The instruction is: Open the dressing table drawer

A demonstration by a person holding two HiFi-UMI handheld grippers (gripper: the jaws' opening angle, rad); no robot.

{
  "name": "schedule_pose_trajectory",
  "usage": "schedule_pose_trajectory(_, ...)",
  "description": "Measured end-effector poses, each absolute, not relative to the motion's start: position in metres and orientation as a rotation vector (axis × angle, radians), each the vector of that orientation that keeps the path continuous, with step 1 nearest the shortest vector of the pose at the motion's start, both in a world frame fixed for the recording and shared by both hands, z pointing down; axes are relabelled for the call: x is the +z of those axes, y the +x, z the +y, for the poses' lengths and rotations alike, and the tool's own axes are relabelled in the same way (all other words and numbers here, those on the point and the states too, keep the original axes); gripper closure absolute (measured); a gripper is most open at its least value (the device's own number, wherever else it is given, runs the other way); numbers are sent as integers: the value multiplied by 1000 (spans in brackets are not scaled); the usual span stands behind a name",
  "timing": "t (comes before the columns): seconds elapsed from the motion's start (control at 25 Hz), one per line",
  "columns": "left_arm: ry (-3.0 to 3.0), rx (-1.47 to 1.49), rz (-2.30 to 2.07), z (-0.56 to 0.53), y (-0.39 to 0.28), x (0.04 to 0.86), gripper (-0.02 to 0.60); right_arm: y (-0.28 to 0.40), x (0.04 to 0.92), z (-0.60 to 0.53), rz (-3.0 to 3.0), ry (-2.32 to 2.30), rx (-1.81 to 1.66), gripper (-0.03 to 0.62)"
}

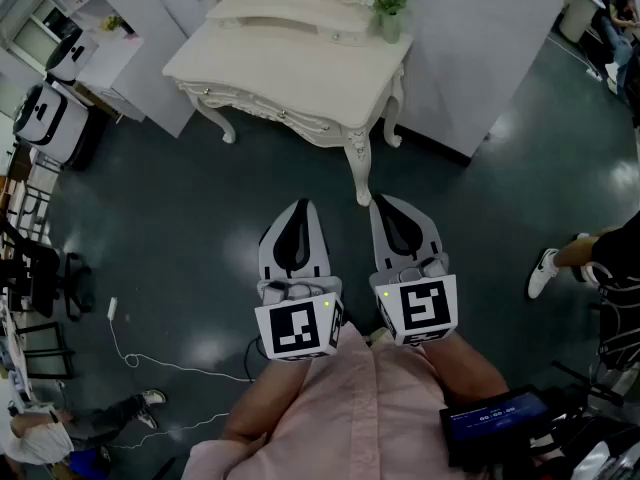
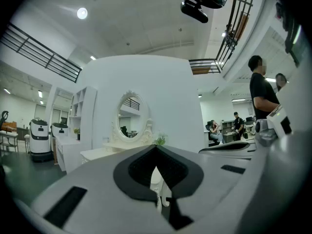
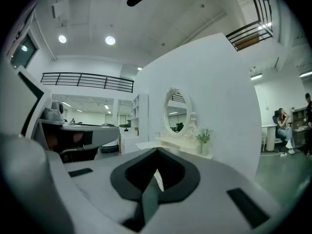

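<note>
Left claw: clenched, empty. Right claw: clenched, empty, just beside the left. Dressing table: ahead of both claws, well apart; drawer front facing them, not pulled out. Flower vase: on tabletop, far corner beyond right claw. Oval mirror: at tabletop's back.

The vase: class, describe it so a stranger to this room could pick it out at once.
Find the cream dressing table against the white wall. On its top, right of the oval mirror, stands a small pale vase. It alone holds leafy green sprigs.
</note>
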State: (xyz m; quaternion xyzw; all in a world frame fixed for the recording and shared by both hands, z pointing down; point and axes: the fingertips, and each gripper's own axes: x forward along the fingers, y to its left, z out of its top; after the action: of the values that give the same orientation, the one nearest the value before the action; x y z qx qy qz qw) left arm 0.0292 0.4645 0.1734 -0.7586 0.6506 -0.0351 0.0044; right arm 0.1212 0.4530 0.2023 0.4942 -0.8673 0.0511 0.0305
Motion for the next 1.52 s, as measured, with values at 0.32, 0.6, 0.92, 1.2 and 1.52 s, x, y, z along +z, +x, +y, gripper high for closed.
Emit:
schedule_pose_trajectory(0.32,-2363,-113,2047,464,40,179,574,134,211,451,-2680,1507,137,576)
schedule_pose_trajectory(0.6,-2326,-104,2080,463,43,179,574,141,209,442,-2725,1507,138,574)
schedule_pose_trajectory(0.92,-2304,-133,2122,447,14,188,574,116,222,420,-2713,1482,172,574)
schedule_pose_trajectory(1.2,-2336,-126,2133,395,-37,200,574,72,235,371,-2669,1498,209,574)
schedule_pose_trajectory(1.52,-2377,-112,2084,319,-95,203,574,17,241,297,-2628,1553,209,574)
